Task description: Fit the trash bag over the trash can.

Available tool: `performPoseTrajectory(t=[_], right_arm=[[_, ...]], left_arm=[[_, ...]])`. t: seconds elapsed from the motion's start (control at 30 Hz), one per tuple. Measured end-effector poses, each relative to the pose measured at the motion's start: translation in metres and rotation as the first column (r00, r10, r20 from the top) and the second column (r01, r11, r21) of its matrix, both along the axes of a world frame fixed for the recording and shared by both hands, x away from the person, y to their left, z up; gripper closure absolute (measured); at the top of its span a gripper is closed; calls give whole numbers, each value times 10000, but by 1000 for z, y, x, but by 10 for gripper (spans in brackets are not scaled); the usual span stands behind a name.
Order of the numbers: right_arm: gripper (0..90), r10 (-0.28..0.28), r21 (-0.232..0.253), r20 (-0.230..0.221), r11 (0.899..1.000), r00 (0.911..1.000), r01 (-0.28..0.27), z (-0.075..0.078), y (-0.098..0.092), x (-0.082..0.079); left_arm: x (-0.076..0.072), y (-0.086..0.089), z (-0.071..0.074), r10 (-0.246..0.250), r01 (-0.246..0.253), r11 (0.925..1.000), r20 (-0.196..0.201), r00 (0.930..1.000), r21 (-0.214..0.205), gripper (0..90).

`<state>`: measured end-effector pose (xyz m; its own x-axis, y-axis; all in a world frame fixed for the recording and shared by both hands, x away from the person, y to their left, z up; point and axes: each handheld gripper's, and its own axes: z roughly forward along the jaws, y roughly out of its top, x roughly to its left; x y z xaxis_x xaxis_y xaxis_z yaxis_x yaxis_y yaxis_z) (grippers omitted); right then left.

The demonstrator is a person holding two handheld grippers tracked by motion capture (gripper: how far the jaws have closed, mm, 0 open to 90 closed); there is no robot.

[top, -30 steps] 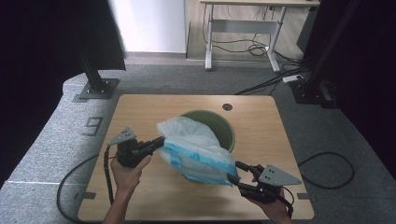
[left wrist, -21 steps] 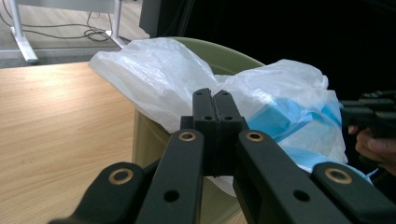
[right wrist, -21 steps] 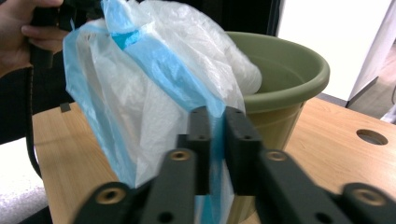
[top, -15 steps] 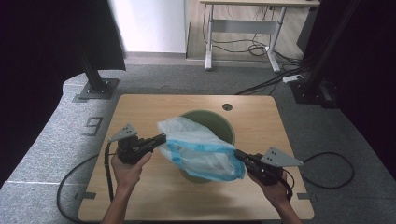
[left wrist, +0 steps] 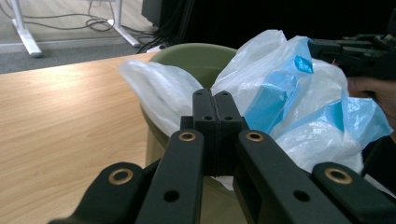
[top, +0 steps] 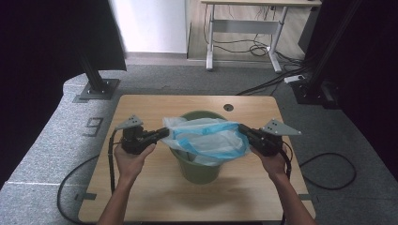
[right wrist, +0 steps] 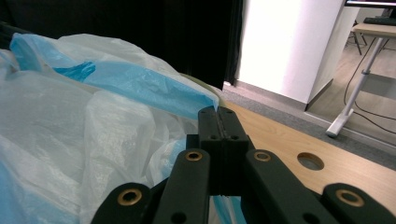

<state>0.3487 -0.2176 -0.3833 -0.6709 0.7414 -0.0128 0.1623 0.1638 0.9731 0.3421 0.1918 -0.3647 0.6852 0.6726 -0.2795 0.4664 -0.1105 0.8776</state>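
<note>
Both tongs — left [top: 162,134] and right [top: 242,130] — were clamped on the plastic bag [top: 206,140], which needed even spreading over the green bin's [top: 199,171] rim.

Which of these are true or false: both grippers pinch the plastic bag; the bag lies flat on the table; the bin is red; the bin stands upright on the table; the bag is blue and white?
1. Both grippers pinch the plastic bag. True: the left gripper and the right gripper are each shut on an edge of the plastic bag.
2. The bag lies flat on the table. False: it is stretched between the two grippers above the mouth of the bin, off the table.
3. The bin is red. False: it is olive green.
4. The bin stands upright on the table. True.
5. The bag is blue and white. True: translucent white with blue parts.
</note>
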Motion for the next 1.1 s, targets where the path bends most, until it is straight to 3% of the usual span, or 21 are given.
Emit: performPoseTrajectory(t=[0.27, 0.5, 0.6, 0.67, 0.8, 0.93, 1.1], right_arm=[[887, -55, -296, -44, 9995, 10000, 53, 3, 10, 30], [886, -109, -338, -28, 9994, 9999, 108, 3, 18, 50], [886, -91, -250, -27, 9996, 10000, 91, 4, 22, 55], [886, 32, -295, 111, 9996, 9999, -28, 5, 23, 55], [886, 191, -559, 406, 9983, 9990, -168, 7, 24, 49], [886, 382, -569, 650, 9978, 9972, -345, 9, 20, 41], [886, 571, -617, 681, 9967, 9960, -529, 13, 15, 33]], left_arm=[[21, 4, 9, 354, -350, 9990, -133, 9993, 288, 898], [36, 8, 6, 621, -608, 9972, -289, 9977, 442, 898], [36, 9, 5, 486, -472, 9978, -299, 9984, 458, 898], [33, 10, 8, 151, -147, 9996, -124, 9998, 259, 888], [24, 10, 22, -663, 660, 9975, 126, 9977, 235, 752], [12, 7, 36, -1410, 1400, 9898, 447, 9890, 252, 648], [0, -4, 50, -1420, 1344, 9877, 990, 9849, 795, 459]])
